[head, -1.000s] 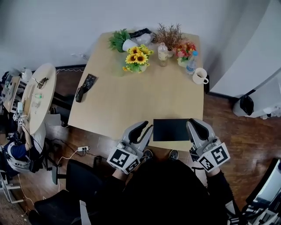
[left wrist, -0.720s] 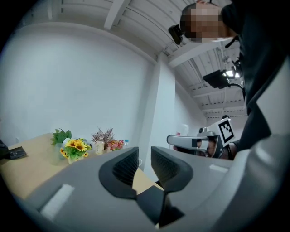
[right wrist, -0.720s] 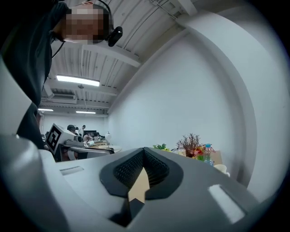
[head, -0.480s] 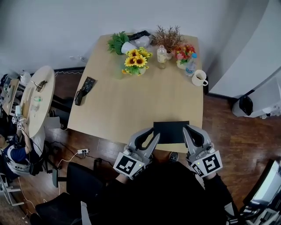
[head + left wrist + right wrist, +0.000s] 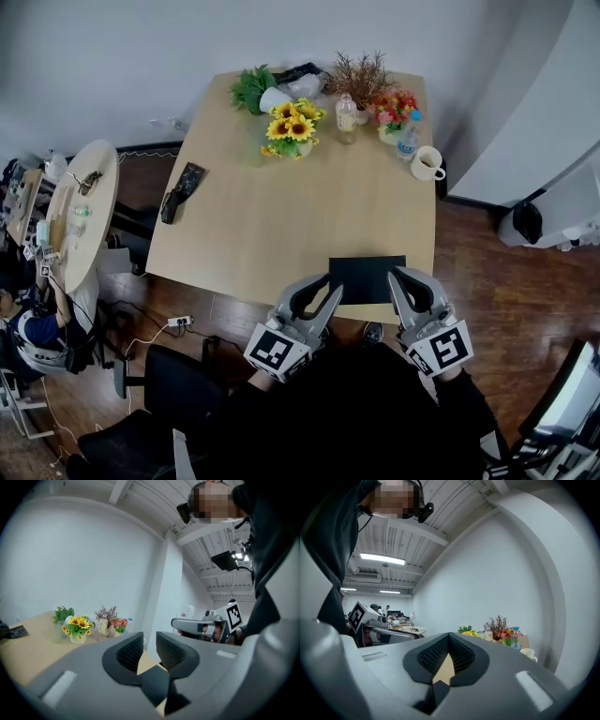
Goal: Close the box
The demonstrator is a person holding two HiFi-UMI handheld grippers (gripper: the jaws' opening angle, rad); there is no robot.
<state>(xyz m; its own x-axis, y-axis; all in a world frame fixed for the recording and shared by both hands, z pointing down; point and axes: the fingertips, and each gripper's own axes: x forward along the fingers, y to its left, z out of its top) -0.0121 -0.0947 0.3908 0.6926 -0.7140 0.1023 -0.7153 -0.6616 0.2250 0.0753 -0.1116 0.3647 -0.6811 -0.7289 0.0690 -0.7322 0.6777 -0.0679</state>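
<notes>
A flat black box (image 5: 366,277) lies shut at the near edge of the wooden table (image 5: 281,216). My left gripper (image 5: 333,292) has its tips at the box's near left corner, jaws drawn together with only a thin slit and nothing in it. My right gripper (image 5: 395,277) is at the box's right edge, jaws shut and empty. In the left gripper view the left gripper (image 5: 149,641) points over a dark corner of the box (image 5: 157,686), with the right gripper (image 5: 197,626) beyond. The right gripper view shows the right gripper (image 5: 449,641) closed above the box edge (image 5: 436,693).
At the table's far end stand sunflowers (image 5: 292,124), a small bottle (image 5: 347,114), other potted flowers (image 5: 394,111) and a white mug (image 5: 427,163). A black object (image 5: 181,189) lies at the left edge. A round side table (image 5: 80,211) and a chair (image 5: 173,384) are to the left.
Both grippers have moved forward and inward, from beside the table's edge to the box's near corners. The box has not moved.
</notes>
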